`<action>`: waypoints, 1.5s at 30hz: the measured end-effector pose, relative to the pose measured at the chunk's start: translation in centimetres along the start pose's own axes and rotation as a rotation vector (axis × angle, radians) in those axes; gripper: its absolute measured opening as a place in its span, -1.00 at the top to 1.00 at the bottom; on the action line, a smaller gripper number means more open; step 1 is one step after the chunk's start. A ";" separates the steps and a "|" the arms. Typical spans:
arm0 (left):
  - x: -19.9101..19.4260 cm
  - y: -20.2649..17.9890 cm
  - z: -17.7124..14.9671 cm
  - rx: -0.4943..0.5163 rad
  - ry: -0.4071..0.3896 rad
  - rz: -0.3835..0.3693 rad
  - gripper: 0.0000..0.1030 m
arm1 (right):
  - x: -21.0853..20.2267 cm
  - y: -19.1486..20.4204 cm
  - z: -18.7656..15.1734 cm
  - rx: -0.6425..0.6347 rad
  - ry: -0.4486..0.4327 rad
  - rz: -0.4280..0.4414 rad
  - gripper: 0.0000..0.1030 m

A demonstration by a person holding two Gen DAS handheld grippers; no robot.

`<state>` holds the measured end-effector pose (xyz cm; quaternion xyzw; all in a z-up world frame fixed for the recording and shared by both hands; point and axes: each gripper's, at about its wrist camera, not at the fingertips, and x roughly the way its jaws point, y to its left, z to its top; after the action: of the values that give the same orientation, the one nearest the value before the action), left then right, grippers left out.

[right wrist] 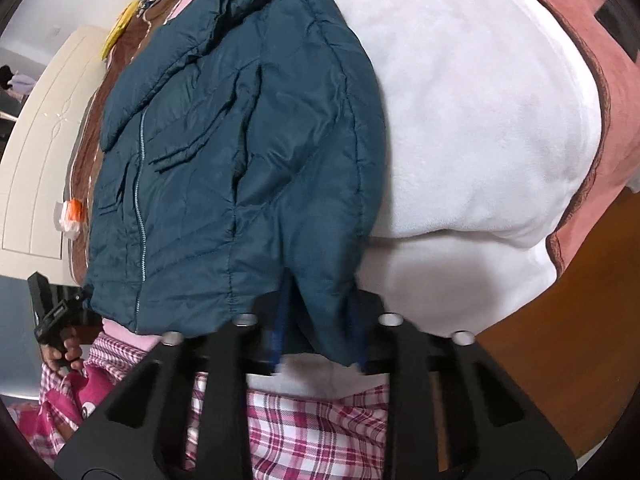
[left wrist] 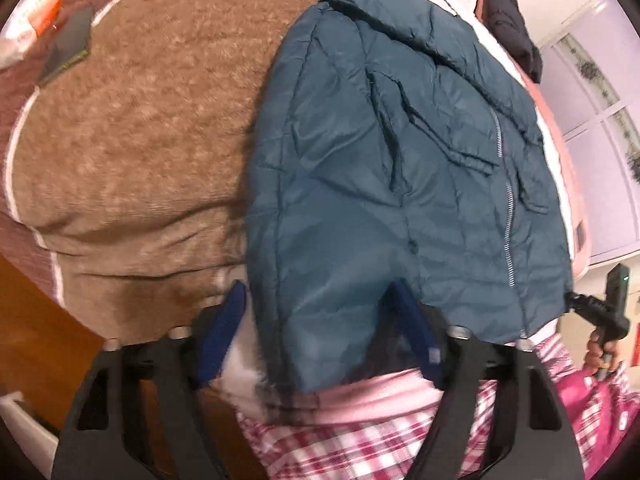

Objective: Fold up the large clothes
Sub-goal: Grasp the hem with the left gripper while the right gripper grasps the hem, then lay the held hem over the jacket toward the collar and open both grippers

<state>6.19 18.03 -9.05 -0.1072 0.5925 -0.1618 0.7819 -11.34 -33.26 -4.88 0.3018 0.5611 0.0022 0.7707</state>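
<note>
A teal padded jacket [left wrist: 400, 168] lies front up on the bed, zipper closed, collar at the far end. Its sleeves run down toward me. My left gripper [left wrist: 320, 320] has its blue fingers [left wrist: 222, 332] spread wide on either side of the jacket's left sleeve cuff; the jaws stand open around it. In the right wrist view the same jacket [right wrist: 224, 152] shows, and my right gripper [right wrist: 320, 332] has its blue fingers [right wrist: 282, 328] pressed close on the right sleeve cuff. The right hand-held gripper also shows in the left wrist view [left wrist: 608, 312].
A brown fleece blanket [left wrist: 132, 140] covers the bed to the left, a white and pink one [right wrist: 480, 120] to the right. A dark garment [left wrist: 512, 24] lies at the far end. A cream wardrobe [right wrist: 40, 152] stands at the side. Plaid trousers [right wrist: 316, 432] are below.
</note>
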 end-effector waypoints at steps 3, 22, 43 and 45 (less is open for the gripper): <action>-0.1 -0.8 0.2 0.044 0.004 -0.020 0.56 | -0.7 0.3 0.1 0.001 -0.019 0.014 0.81; -11.4 -7.8 14.3 0.153 -0.326 -0.037 0.79 | -11.6 9.6 15.8 -0.149 -0.370 0.113 0.85; 0.8 -10.4 44.7 0.052 -0.379 0.150 0.79 | 1.7 13.2 47.7 -0.014 -0.406 -0.056 0.85; 3.5 -9.8 46.1 0.038 -0.350 0.170 0.79 | 3.9 12.7 49.2 0.000 -0.384 -0.078 0.85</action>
<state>50.13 6.54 3.97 -0.0686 0.4512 -0.0853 0.8857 36.98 -44.29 6.95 0.2749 0.4149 -0.0854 0.8631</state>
